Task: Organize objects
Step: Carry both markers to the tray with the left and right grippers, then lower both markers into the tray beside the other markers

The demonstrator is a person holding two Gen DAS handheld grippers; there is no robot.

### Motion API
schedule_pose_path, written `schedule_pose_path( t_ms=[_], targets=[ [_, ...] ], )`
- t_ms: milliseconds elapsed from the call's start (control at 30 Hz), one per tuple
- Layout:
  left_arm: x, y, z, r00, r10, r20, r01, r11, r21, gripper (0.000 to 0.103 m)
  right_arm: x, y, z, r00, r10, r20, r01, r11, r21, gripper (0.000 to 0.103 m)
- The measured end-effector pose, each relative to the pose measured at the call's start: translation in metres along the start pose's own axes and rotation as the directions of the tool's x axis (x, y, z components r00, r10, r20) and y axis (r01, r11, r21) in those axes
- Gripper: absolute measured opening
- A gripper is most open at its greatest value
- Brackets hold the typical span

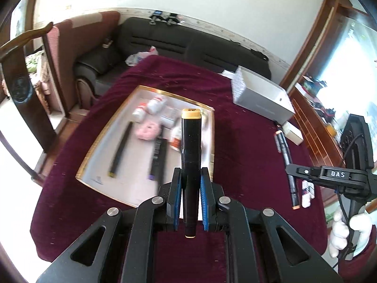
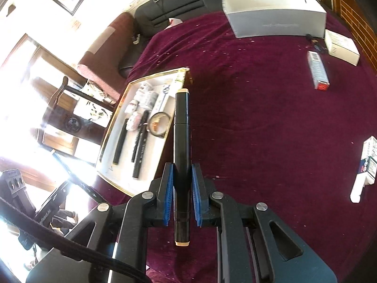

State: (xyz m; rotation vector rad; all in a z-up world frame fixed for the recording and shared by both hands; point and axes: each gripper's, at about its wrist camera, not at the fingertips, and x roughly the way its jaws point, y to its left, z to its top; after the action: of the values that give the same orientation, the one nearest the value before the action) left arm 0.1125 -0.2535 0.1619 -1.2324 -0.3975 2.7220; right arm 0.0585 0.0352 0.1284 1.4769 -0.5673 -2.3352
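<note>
- Maroon cloth (image 2: 259, 122) covered the table, with a wide bare stretch between the tray and the boxes on the far and right sides
- Left gripper (image 1: 191, 188) was pinching a black marker with a tan cap (image 1: 190, 146) between its blue pads, the marker pointing forward over the tray's near-right edge
- Right gripper (image 2: 182, 188) likewise had its pads pressed onto a second black marker with pale end caps (image 2: 181, 141), held above the cloth just beside the tray's right rim
- Gold-rimmed white tray (image 1: 94, 146) lay on the cloth; inside it were two dark pens (image 1: 120, 151), a pink item (image 1: 148, 131), white bottles (image 1: 154, 103) and, in the right wrist view, a roll of tape (image 2: 159, 125)
- Tray contents were blurred in the left wrist view, so the small boxes there were hard to make out, possibly medicine packs
- Open white box (image 2: 278, 9) sat at the far edge of the table, a smaller white box (image 2: 341, 47) near it
- Narrow striped carton (image 2: 318, 70) lay well apart from the tray, and another carton (image 2: 367, 158) was near the right edge
- More markers (image 1: 286, 155) lay on the cloth in a line at the right side in the left wrist view
</note>
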Motion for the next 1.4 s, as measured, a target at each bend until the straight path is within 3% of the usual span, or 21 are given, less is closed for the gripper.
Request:
schedule_pose_path(
  t_ms=[333, 833, 1400],
  targets=[
    [0.002, 0.034, 0.014, 0.999, 0.05, 0.003, -0.05, 0.999, 0.014, 0.012, 0.026, 0.044, 0.004, 0.999, 0.031, -0.045, -0.034, 0.997, -0.062, 0.013],
    [0.058, 0.072, 0.026, 0.993, 0.069, -0.096, -0.061, 0.995, 0.079, 0.012, 0.109, 0.094, 0.012, 0.983, 0.039, -0.177, -0.055, 0.995, -0.089, 0.013],
    [0.126, 0.082, 0.044, 0.977, 0.055, -0.204, -0.023, 0.987, 0.158, 0.012, 0.177, 0.094, 0.021, 0.969, -0.029, -0.247, 0.023, 0.999, -0.025, 0.013]
  ],
)
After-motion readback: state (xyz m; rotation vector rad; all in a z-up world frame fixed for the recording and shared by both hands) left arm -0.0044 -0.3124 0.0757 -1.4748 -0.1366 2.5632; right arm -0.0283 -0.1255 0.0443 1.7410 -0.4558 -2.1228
